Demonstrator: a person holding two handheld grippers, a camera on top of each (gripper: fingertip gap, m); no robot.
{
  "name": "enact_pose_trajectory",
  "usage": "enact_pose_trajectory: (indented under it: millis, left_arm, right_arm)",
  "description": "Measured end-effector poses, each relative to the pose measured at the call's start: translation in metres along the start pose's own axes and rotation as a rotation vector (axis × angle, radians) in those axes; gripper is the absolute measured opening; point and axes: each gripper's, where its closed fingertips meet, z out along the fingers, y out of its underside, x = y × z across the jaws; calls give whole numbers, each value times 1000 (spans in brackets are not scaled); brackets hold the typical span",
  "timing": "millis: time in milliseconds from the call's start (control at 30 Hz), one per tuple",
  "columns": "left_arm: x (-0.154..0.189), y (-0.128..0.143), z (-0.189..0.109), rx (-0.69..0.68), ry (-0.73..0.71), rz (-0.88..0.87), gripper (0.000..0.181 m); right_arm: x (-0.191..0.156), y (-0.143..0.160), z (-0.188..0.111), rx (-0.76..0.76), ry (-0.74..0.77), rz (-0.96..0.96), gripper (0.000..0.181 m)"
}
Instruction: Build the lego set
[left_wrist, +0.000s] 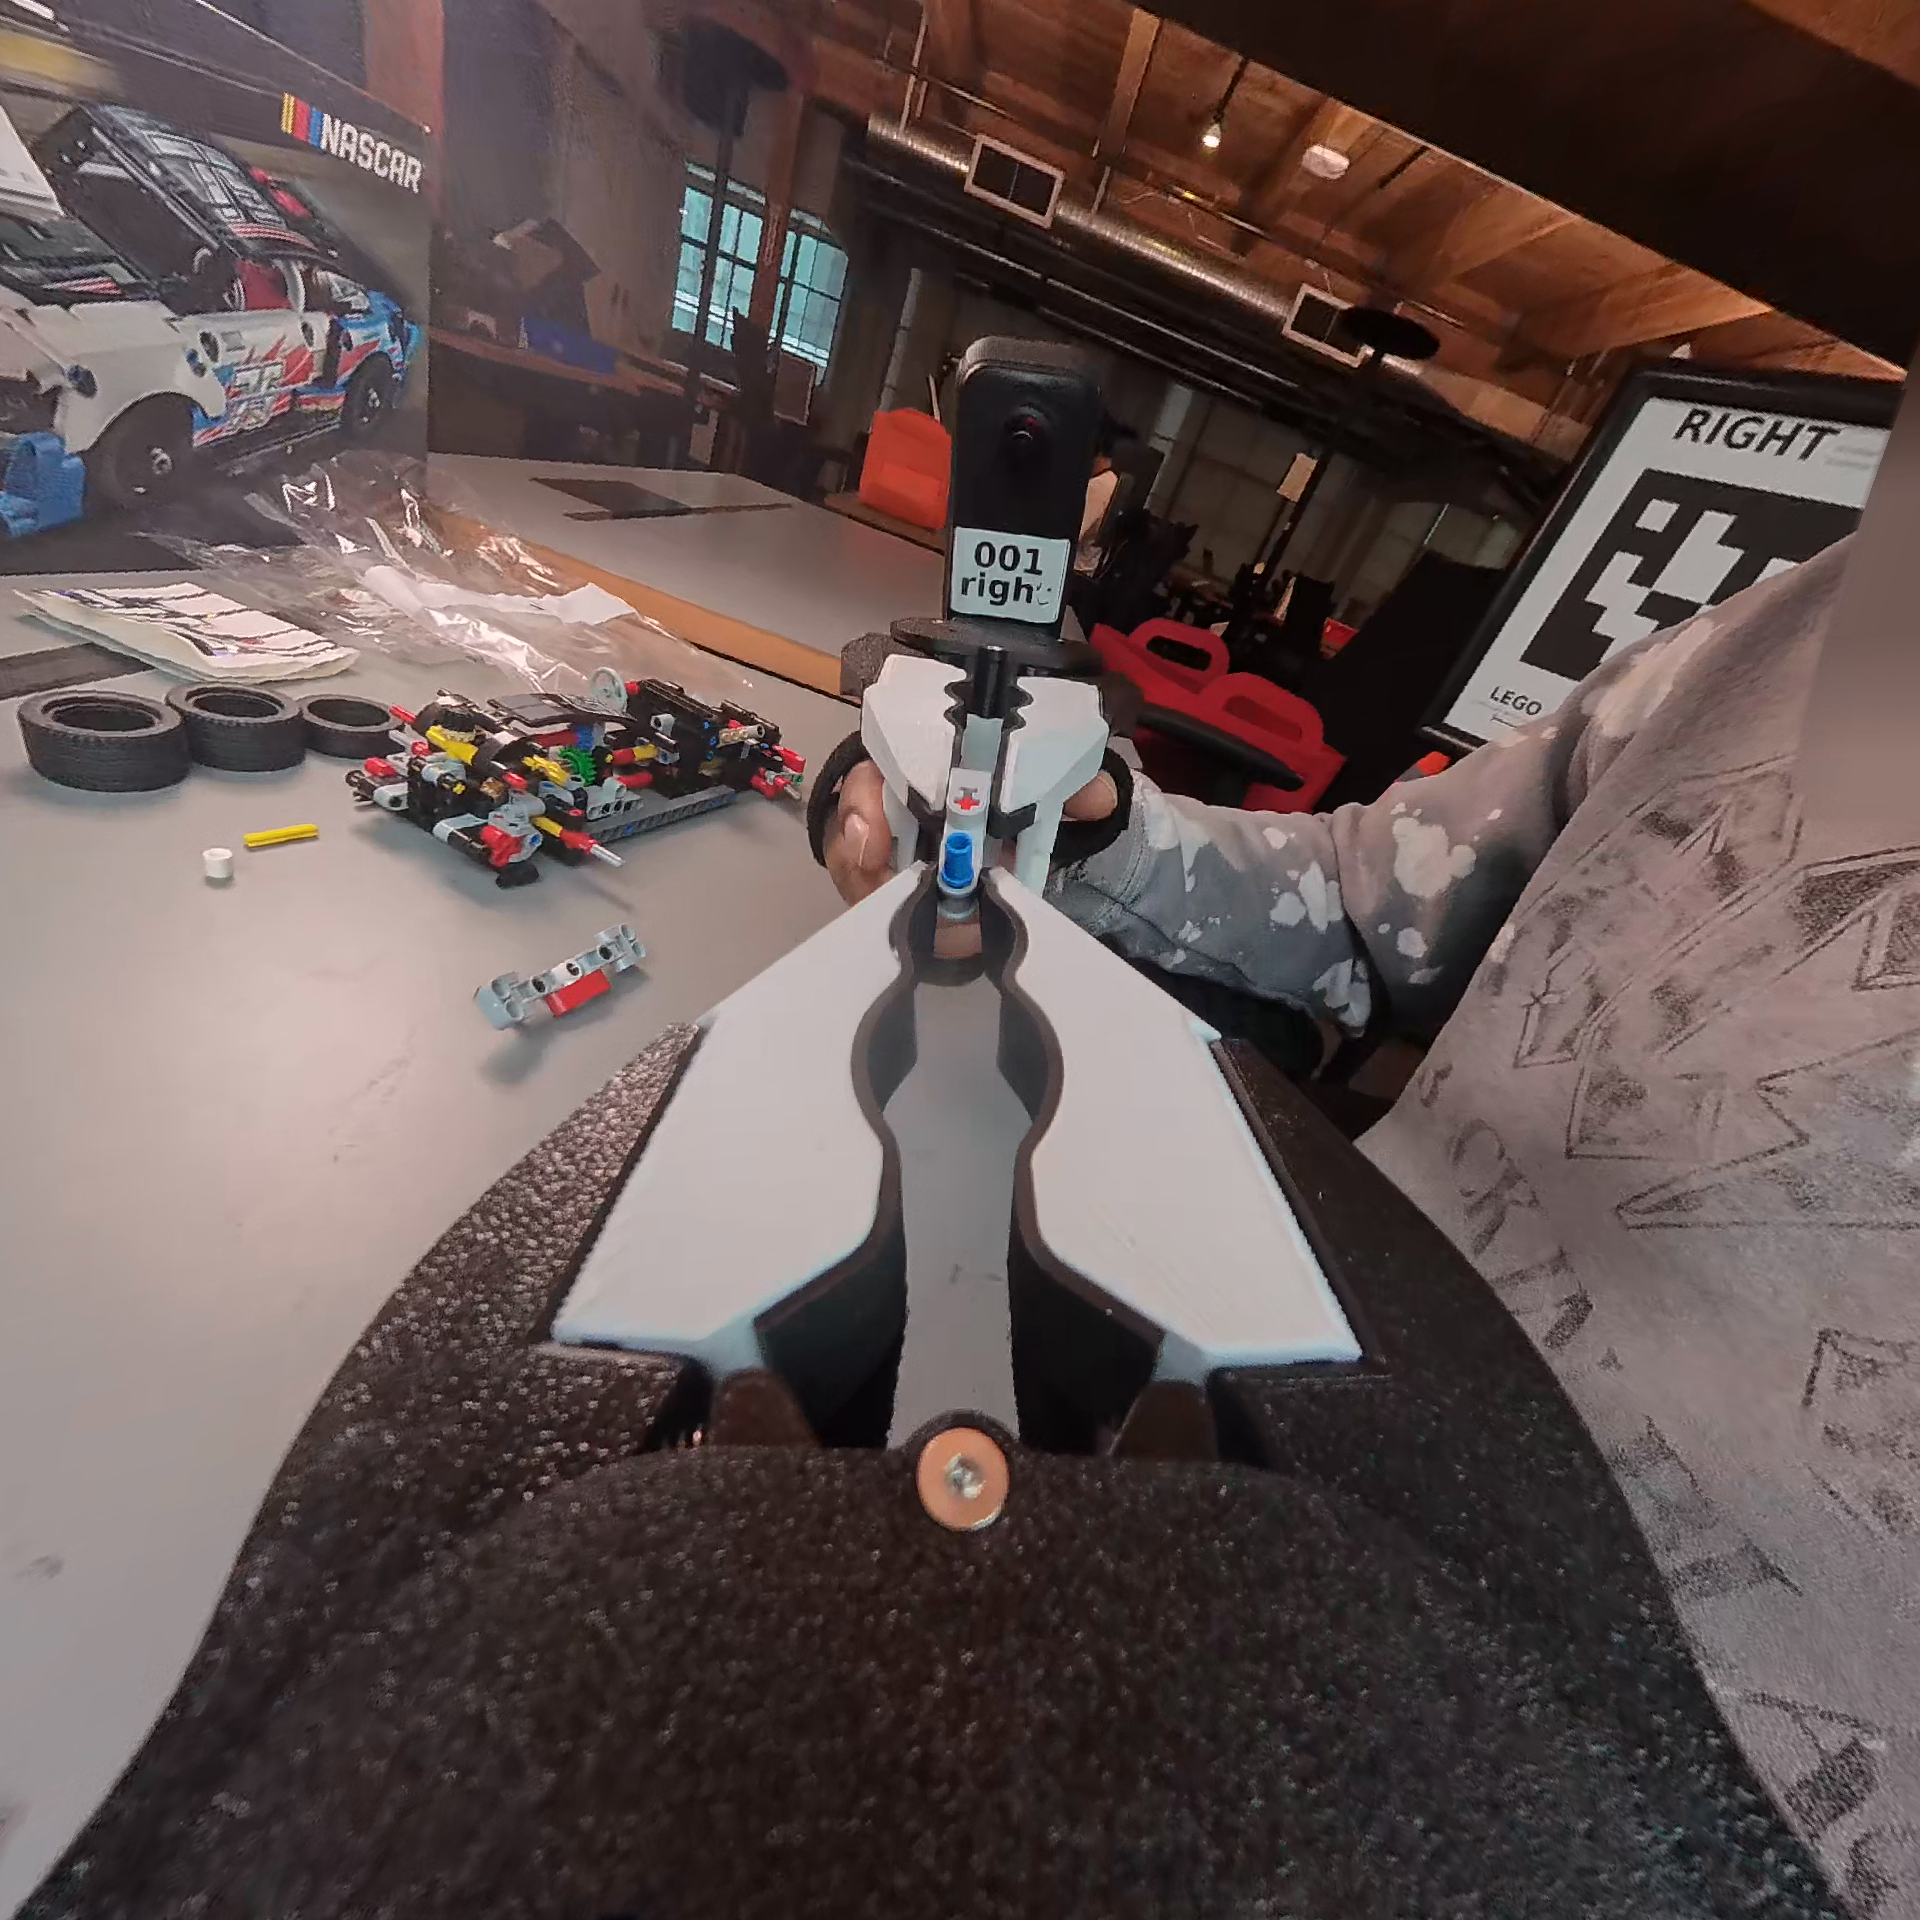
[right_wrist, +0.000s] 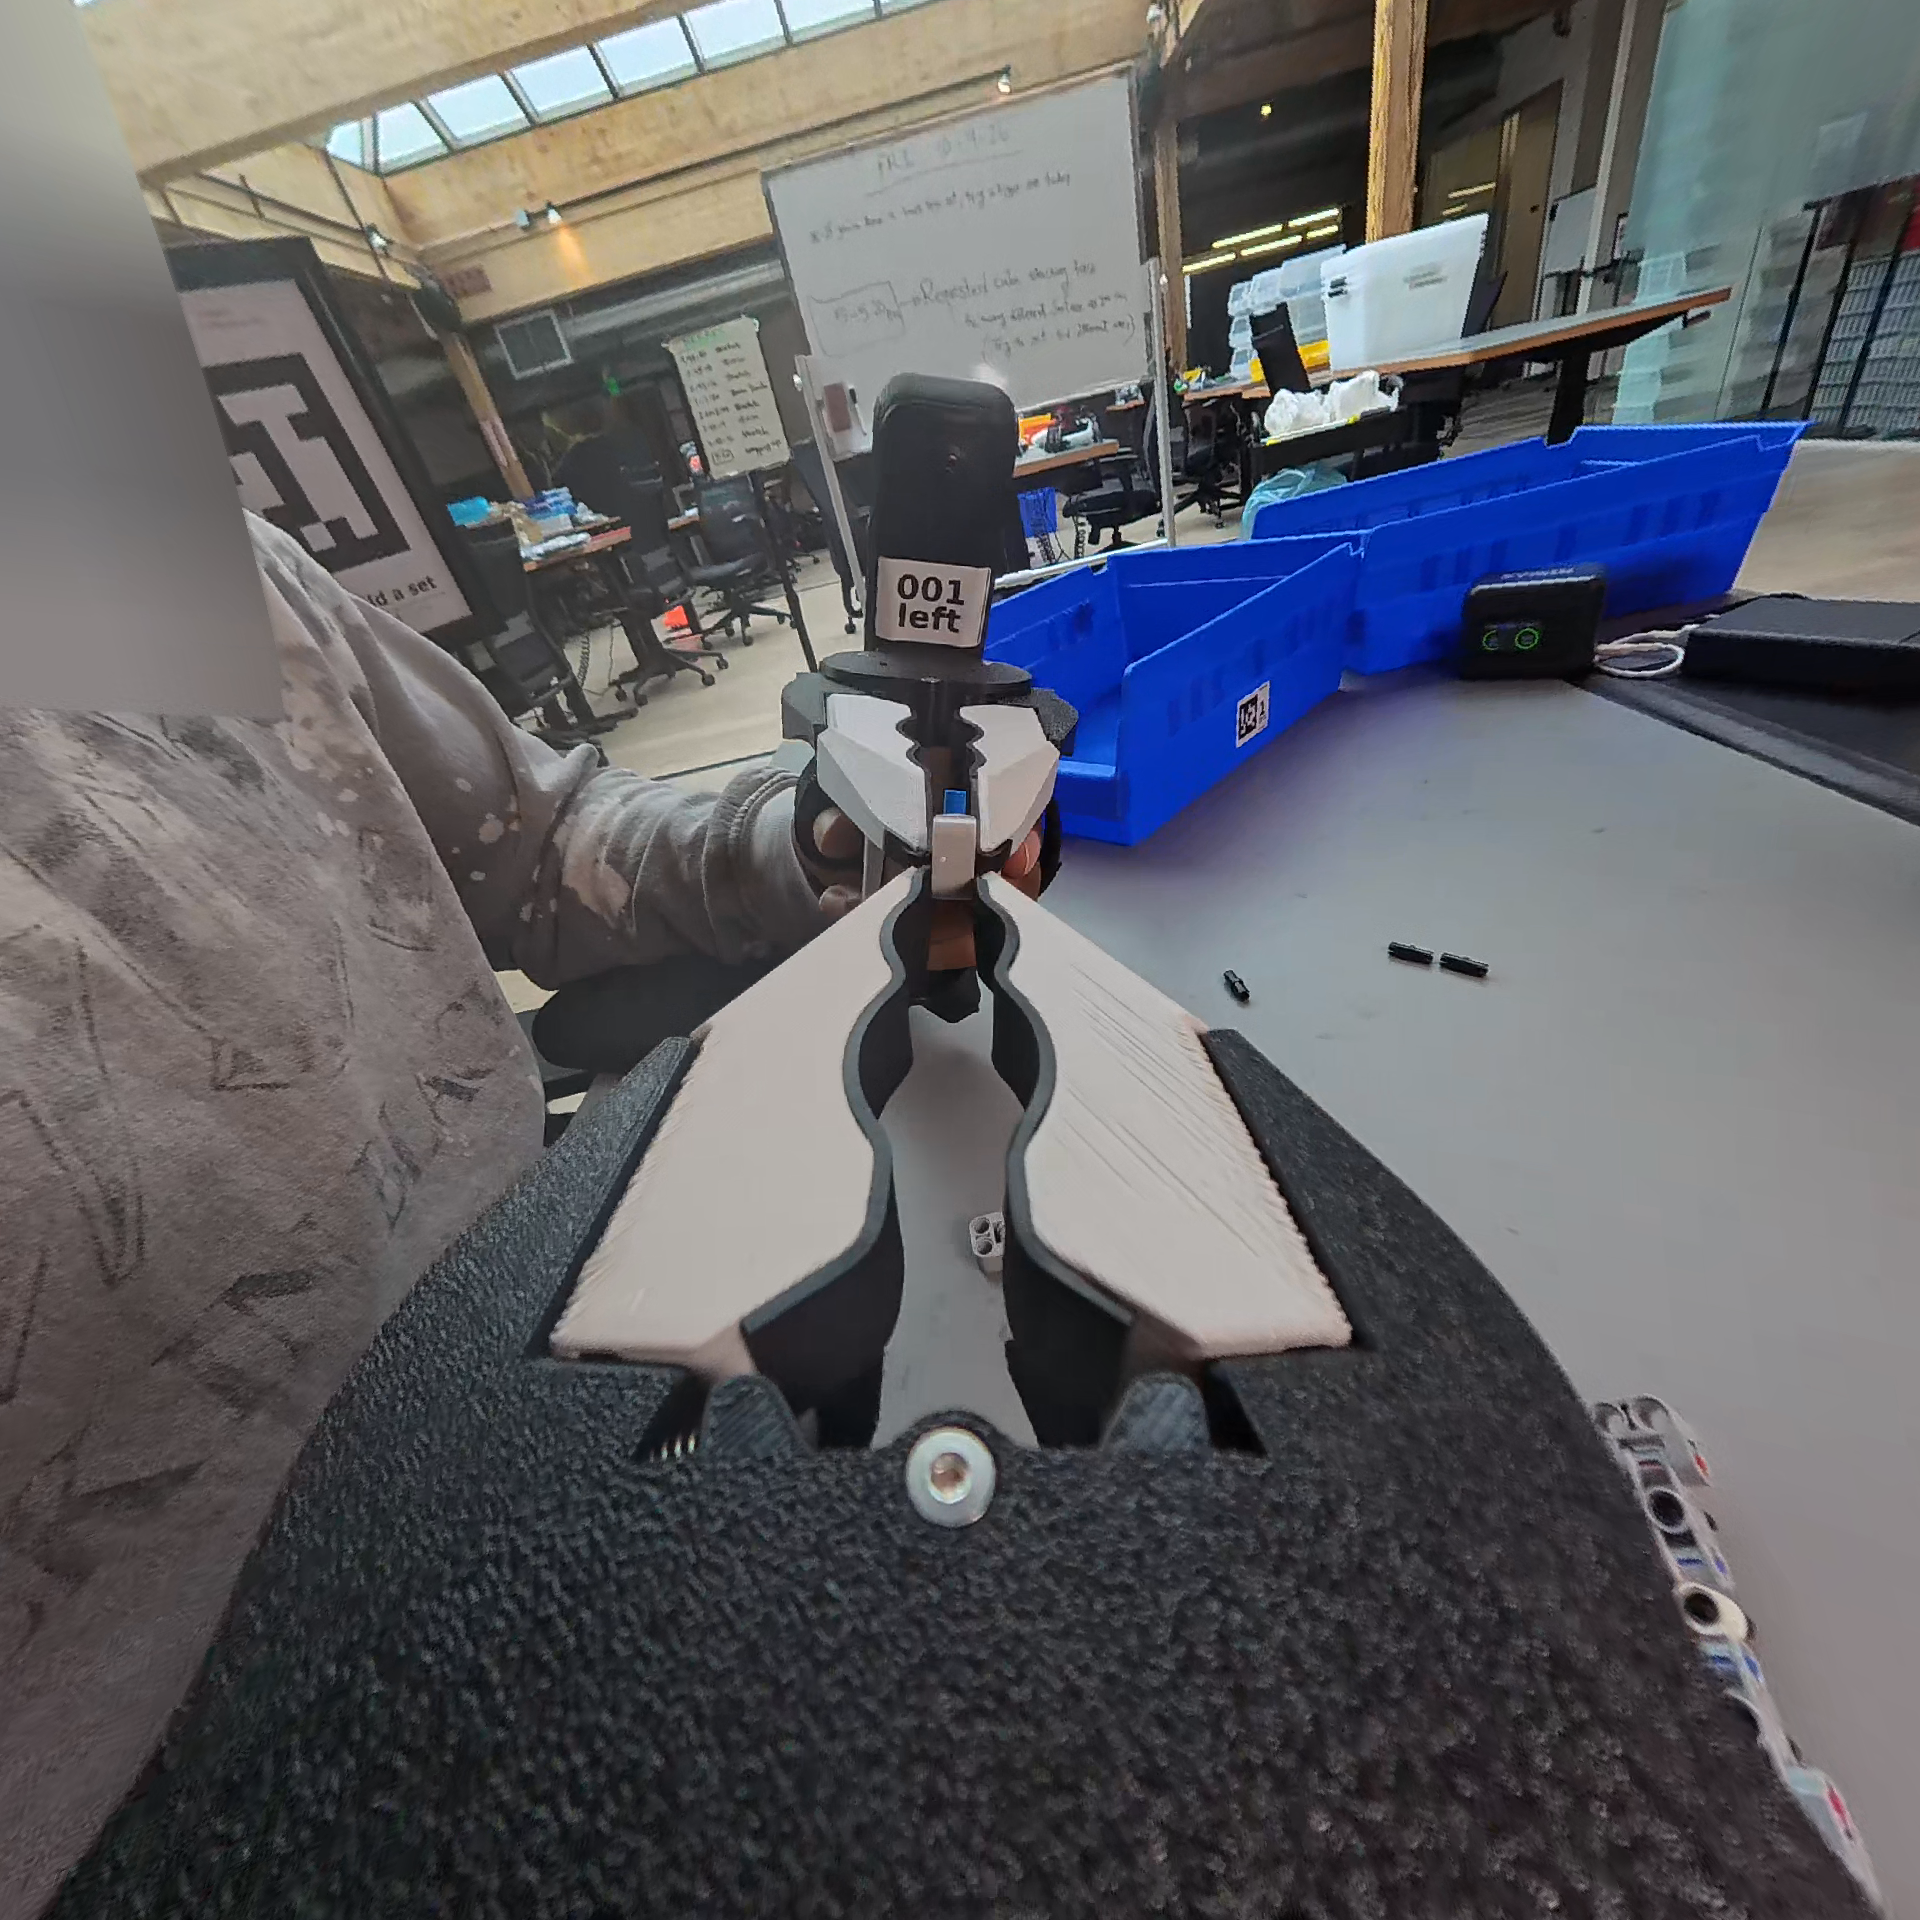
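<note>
My left gripper (left_wrist: 954, 902) and right gripper (right_wrist: 951, 891) meet tip to tip above the table edge. The right gripper is shut on a short light grey beam (right_wrist: 953, 850), which carries a small red piece in the left wrist view (left_wrist: 971, 774). The left gripper is shut on a blue pin (left_wrist: 954, 862) that sits at the beam's lower end. The partly built car chassis (left_wrist: 582, 769) lies on the grey table to the left. A small grey and red sub-assembly (left_wrist: 561, 977) lies nearer.
Three black tyres (left_wrist: 234, 722), a yellow axle (left_wrist: 281, 834), a white bush (left_wrist: 217, 864), a sticker sheet (left_wrist: 187, 629), plastic bags and the set's box (left_wrist: 208, 291) lie at the far left. Blue bins (right_wrist: 1299, 644), loose black pins (right_wrist: 1437, 958) and a small grey connector (right_wrist: 987, 1238) are on the right. Left and right tips are no more than a few centimetres apart.
</note>
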Motion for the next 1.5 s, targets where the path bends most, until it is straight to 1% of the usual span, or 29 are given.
enact_pose_trajectory:
  millis: [133, 200, 300, 367, 400, 467, 500, 633, 700, 767, 867, 1100, 1233, 1333, 1400, 1433, 1467, 1500]
  left_arm:
    - [0, 4, 0, -27, -2, 1, 6]
    - [-1, 3, 0, -19, -12, 9, 6]
    - [-1, -7, 0, 57, 3, -42, 6]
    - [0, -12, 1, 97, 18, -69, 5]
    - [1, -13, 3, 105, 23, -73, 5]
    - [2, -14, 4, 119, 24, -68, 5]
    - [2, -13, 5, 112, 23, -70, 5]
    - [1, -9, 5, 78, 11, -55, 6]
    - [0, -8, 3, 64, -5, -36, 10]
    - [-3, -8, -1, 52, -20, -19, 11]
    - [-4, -5, -4, 18, -22, -2, 9]
    - [1, 5, 1, -39, -2, 9, 3]
    - [3, 2, 1, -25, 11, 3, 3]
    - [8, -8, 1, 44, 28, -5, 2]
    - [12, -13, 2, 78, 49, -16, 2]
    - [14, -14, 4, 88, 57, -20, 2]
    - [15, -14, 5, 90, 58, -18, 2]
    - [15, -15, 5, 96, 57, -15, 2]
  right_arm:
    - [0, 0, 0, 6, -3, 11, 5]
    - [1, -2, 0, 30, -3, 34, 5]
    - [3, -11, 2, 120, -8, 102, 6]
    - [1, -10, 7, 130, -18, 127, 15]
    - [0, -9, 10, 126, -21, 125, 15]
    - [0, -11, 11, 154, -4, 107, 11]
    - [0, -13, 11, 163, -7, 115, 5]
    - [0, -10, 9, 150, -19, 125, 5]
    - [-1, -11, 7, 135, -32, 117, 5]
    - [1, -7, 3, 84, -17, 88, 4]
    - [4, 3, 2, 13, 10, 41, 5]
    - [-2, 9, 6, -19, -13, 31, 4]
    - [-4, 6, 6, -4, -21, 28, 5]
    - [-8, -5, 6, 65, -34, 35, 5]
    - [-8, -6, 8, 80, -24, 31, 14]
    - [-9, -5, 10, 76, -23, 24, 15]
    - [-11, -5, 11, 83, -30, 21, 13]
    - [-14, -6, 12, 92, -45, 21, 6]
